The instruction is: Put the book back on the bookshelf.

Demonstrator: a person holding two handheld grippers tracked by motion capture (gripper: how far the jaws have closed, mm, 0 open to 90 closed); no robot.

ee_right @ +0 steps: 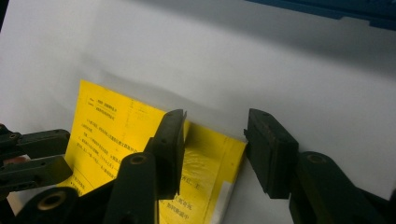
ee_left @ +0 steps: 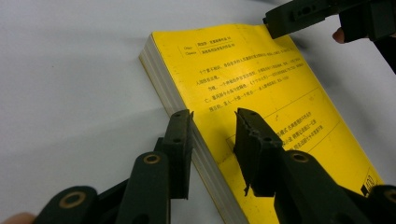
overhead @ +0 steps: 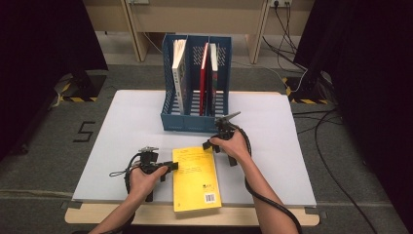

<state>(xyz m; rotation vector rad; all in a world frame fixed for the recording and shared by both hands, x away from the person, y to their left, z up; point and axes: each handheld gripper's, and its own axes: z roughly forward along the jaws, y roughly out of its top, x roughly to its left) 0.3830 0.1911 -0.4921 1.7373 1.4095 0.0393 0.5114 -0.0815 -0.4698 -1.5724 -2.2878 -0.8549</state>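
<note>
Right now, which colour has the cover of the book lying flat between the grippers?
Yellow, with dark print; the book shows best in the left gripper view.

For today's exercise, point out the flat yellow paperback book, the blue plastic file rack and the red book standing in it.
Flat yellow paperback book (overhead: 196, 178): high view, middle of its back cover.
Blue plastic file rack (overhead: 185, 123): high view, its low front wall.
Red book (overhead: 203, 78): high view, its upright spine, in the rack's right-hand compartment.
</note>
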